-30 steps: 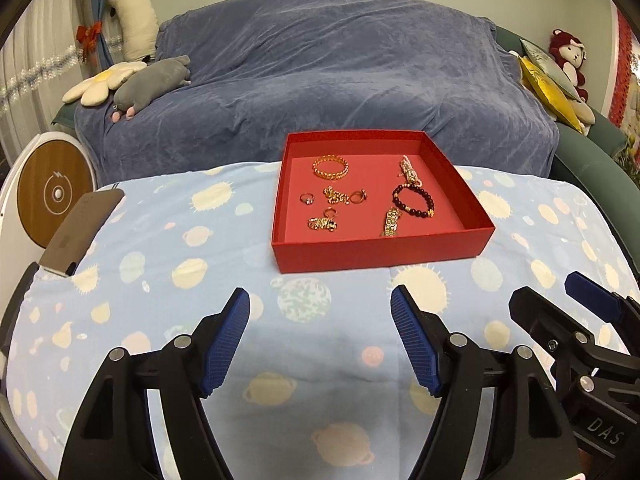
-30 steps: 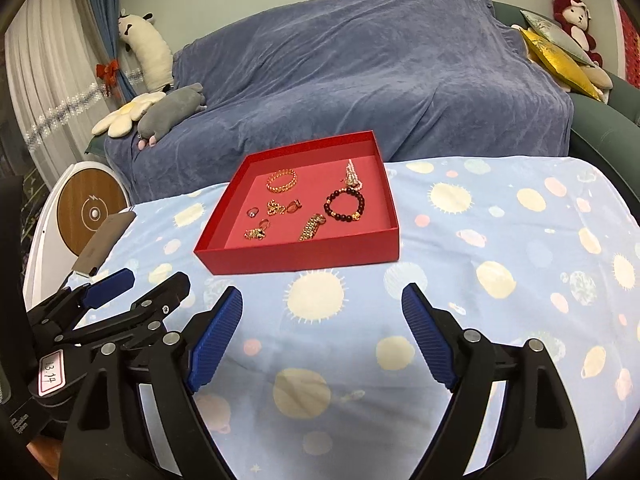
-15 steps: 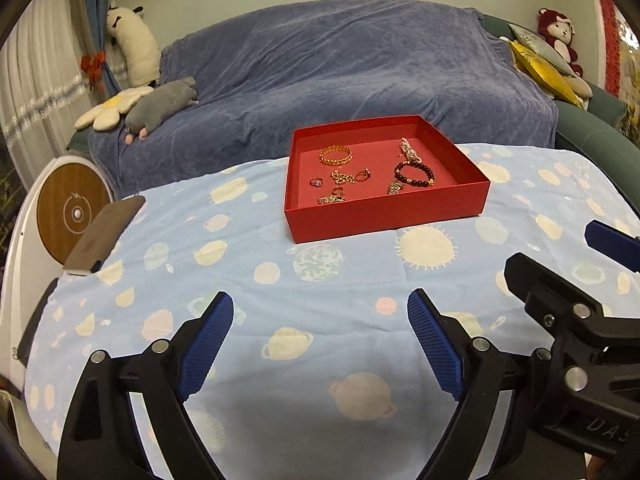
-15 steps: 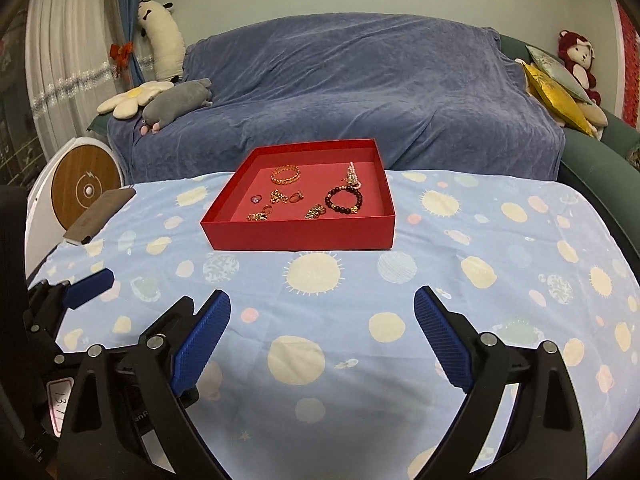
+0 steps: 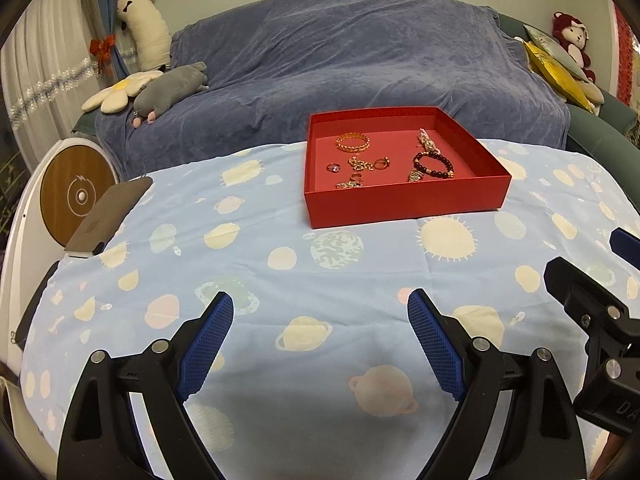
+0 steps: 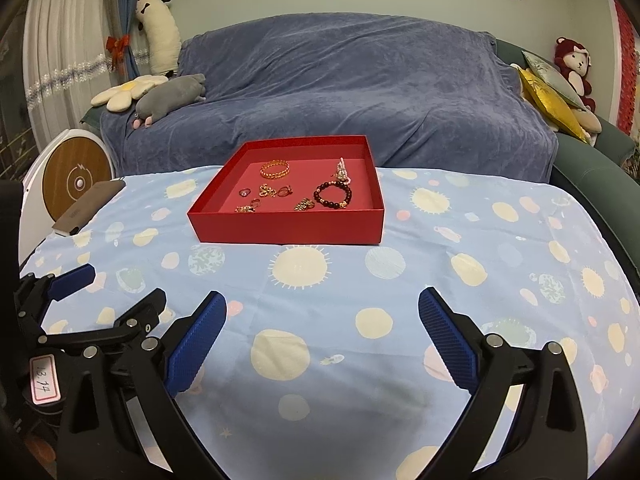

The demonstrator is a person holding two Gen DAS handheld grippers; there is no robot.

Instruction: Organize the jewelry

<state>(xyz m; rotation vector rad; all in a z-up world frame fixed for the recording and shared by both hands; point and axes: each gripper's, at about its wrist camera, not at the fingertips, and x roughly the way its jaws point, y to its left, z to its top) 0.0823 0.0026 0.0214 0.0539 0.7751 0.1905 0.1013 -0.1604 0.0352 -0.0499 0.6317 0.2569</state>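
A red open box (image 5: pixel 404 204) (image 6: pixel 288 228) stands at the far middle of the table. In it lie several pieces: a gold bangle (image 5: pixel 353 142) (image 6: pixel 275 168), a dark bead bracelet (image 5: pixel 434 163) (image 6: pixel 333 196), a pink chain (image 5: pixel 427 142), rings and gold chains (image 5: pixel 362 165) (image 6: pixel 267 191). My left gripper (image 5: pixel 320 340) is open and empty, well short of the box. My right gripper (image 6: pixel 322 340) is open and empty, also short of the box. Each gripper shows at the edge of the other's view.
The table has a light blue cloth with planets (image 5: pixel 280 280). A brown phone-like slab (image 5: pixel 108 216) lies at its left edge. A white round device (image 5: pixel 76 196) stands to the left. A blue-covered sofa (image 6: pixel 340 92) with plush toys is behind.
Both grippers have pulled back and up from the box, which now looks farther away. Both stay open and empty.
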